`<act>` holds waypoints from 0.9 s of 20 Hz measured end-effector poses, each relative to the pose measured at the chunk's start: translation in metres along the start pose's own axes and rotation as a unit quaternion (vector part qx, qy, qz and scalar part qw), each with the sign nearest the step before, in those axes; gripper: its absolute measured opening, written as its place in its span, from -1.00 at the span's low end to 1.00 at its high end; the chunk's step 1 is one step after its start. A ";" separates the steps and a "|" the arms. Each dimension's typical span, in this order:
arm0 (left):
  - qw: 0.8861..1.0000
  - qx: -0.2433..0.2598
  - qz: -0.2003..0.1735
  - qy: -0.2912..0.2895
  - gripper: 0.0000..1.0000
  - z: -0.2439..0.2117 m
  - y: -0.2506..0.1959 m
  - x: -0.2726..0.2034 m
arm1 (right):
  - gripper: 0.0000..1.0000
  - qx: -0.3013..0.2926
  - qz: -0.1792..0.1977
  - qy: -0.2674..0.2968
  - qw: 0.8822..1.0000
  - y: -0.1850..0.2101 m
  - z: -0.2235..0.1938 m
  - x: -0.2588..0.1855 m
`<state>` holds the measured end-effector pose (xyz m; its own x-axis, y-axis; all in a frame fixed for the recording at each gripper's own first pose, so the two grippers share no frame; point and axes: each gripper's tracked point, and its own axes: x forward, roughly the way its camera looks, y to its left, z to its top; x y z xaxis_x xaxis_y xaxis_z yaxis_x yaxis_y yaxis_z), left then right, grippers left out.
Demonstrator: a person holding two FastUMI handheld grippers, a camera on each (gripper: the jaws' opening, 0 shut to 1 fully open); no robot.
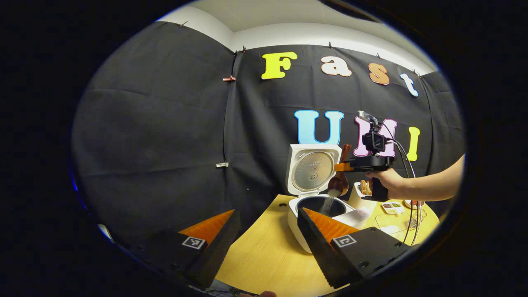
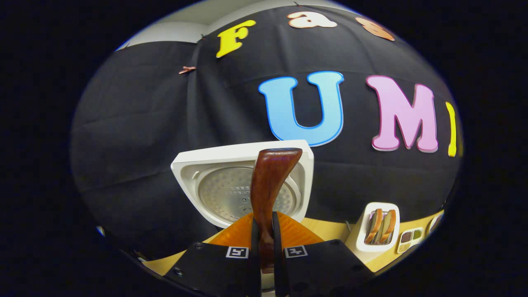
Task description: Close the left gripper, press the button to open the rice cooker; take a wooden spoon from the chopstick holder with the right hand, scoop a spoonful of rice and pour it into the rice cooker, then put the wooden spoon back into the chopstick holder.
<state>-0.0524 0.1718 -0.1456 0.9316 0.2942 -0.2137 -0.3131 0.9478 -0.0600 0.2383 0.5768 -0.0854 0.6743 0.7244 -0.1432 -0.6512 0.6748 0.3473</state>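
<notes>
At the centre of the table, rice pours from the wooden spoon [image 1: 340, 175] into the open rice cooker [image 1: 307, 214].

In the left gripper view, the left gripper [image 1: 266, 237] hangs back at the bottom of the frame, jaws wide and holding nothing. Right of centre, the right gripper [image 1: 344, 167] is held level by a hand [image 1: 387, 183], and the spoon hangs bowl-down over the pot, handle up. The chopstick holder [image 1: 363, 194] stands just right of the cooker.
In the right gripper view, the right gripper [image 2: 264, 239] is clamped narrowly on the spoon [image 2: 268, 185], whose long axis runs upright through frame centre before the raised lid [image 2: 198, 173]. The holder [image 2: 379, 227] sits lower right, nearer the right hand, so the return looks like a short swing rightward.
</notes>
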 end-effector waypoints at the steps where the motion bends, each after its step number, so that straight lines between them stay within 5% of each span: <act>1: 1.000 -0.001 0.000 -0.001 0.92 0.000 0.000 0.000 | -0.67 -0.032 0.009 -0.005 0.999 0.008 0.006 -0.001; 6: 1.000 -0.003 0.002 0.000 0.92 0.000 0.002 0.001 | -0.67 -0.168 0.057 -0.027 0.984 0.047 0.016 -0.004; 14: 1.000 -0.006 0.004 0.001 0.92 -0.002 0.001 -0.004 | -0.67 -0.343 0.108 -0.053 0.932 0.089 0.001 -0.025; 16: 1.000 -0.004 0.003 0.000 0.92 -0.001 0.000 -0.006 | -0.67 -0.339 0.112 -0.046 0.933 0.091 -0.001 -0.025; 18: 1.000 -0.003 0.002 0.000 0.92 -0.001 0.001 -0.009 | -0.67 -0.297 0.115 -0.032 0.947 0.085 0.002 -0.022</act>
<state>-0.0608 0.1699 -0.1444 0.9305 0.2974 -0.2138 -0.3174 0.9460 -0.0655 0.1687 0.6175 -0.0514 0.4986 0.8645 -0.0638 -0.8514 0.4746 -0.2235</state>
